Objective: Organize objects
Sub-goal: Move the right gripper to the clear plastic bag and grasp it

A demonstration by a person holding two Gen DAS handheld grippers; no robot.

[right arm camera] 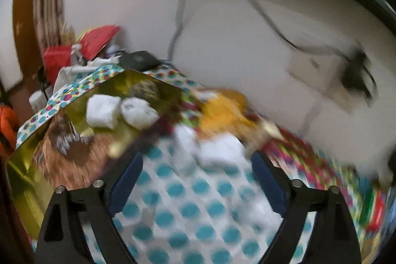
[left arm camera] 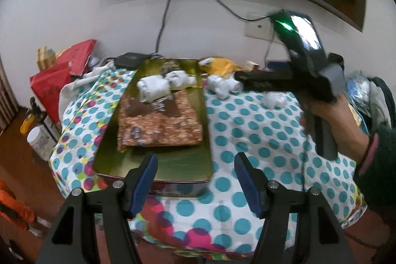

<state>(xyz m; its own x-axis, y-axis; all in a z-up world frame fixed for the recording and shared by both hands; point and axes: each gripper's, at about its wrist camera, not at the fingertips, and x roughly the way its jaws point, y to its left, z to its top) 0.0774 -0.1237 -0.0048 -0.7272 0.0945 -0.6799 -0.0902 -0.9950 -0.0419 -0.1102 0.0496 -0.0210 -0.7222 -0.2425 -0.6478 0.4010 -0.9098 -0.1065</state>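
— Item one, the gold tin (left arm camera: 158, 165)?
— On the dotted cloth (left arm camera: 247, 140), holding snack packets (left arm camera: 160, 130) and two white bundles (left arm camera: 153, 88); likely the collecting box.

— Loose stock?
— More white bundles (left arm camera: 222, 85) on the cloth beside the tin, seemingly awaiting transfer.

— Tools?
— Left gripper (left arm camera: 195, 184) spread, empty, hanging near the tin's front edge. Right gripper (right arm camera: 198, 184) spread, empty, aimed at a loose bundle (right arm camera: 220, 150); that view is blurred.
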